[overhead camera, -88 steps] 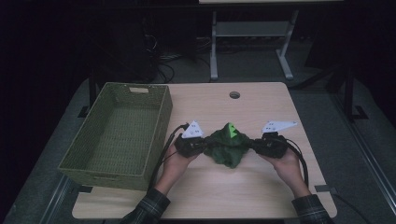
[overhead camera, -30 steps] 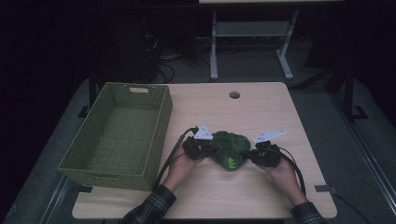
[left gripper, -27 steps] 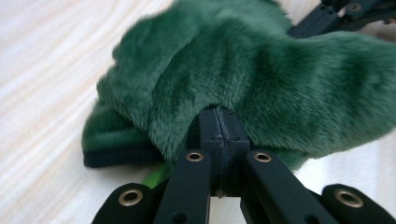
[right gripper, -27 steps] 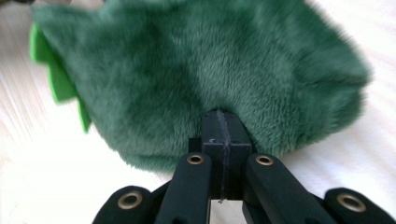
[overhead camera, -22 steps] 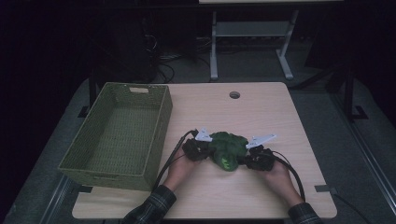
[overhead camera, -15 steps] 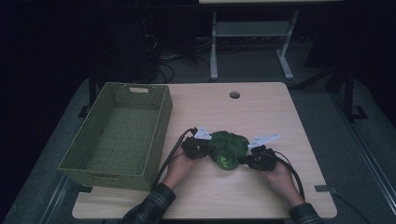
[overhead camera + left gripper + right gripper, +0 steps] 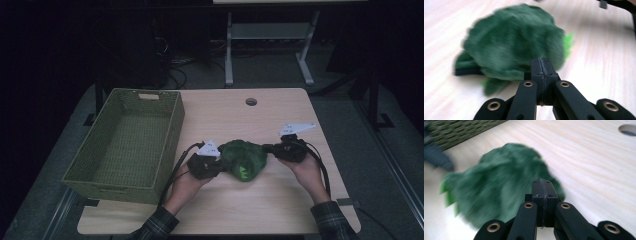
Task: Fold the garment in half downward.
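1. Green cloth: bunched, on the worktop between both grippers, right of the basket.
2. Left gripper: jaws pressed together, pinching the cloth's near edge.
3. Right gripper: jaws pressed together at the cloth's opposite edge; whether fabric is pinched cannot be told.
4. Basket: woven, olive, at worktop's left.
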Motion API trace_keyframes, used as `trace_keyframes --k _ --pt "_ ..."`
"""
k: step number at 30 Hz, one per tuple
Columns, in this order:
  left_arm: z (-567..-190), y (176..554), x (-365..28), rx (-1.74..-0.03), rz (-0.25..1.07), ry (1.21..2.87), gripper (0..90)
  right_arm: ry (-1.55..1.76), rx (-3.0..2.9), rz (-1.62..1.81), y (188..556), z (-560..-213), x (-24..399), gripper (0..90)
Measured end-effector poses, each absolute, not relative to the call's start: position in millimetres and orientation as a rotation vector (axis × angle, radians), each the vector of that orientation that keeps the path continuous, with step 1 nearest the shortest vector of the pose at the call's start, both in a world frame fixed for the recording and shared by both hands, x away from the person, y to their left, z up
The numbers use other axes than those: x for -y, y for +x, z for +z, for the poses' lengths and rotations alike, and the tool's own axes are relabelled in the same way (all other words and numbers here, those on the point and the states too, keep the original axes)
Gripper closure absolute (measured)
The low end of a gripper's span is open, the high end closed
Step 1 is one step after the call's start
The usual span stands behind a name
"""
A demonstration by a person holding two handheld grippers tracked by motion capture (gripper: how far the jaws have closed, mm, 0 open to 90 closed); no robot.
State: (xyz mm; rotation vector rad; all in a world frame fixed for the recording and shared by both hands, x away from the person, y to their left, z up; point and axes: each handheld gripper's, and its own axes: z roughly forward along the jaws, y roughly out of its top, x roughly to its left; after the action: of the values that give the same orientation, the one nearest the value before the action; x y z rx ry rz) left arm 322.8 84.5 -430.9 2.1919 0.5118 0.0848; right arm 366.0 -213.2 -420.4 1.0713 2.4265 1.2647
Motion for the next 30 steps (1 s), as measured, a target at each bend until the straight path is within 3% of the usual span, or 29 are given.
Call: trace_keyframes --k 10,17,30 --pt "-448 313 -61 -0.439 0.024 2.248 89.7 1.152 -2.4 1.264 409 -426 201 89.7" --pt "-460 320 -50 -0.448 0.027 2.273 89.7 1.195 -2.453 1.201 431 -449 190 89.7" --pt "-467 335 -67 -0.52 0.102 2.311 89.7 1.151 -2.582 1.184 407 -462 192 89.7"
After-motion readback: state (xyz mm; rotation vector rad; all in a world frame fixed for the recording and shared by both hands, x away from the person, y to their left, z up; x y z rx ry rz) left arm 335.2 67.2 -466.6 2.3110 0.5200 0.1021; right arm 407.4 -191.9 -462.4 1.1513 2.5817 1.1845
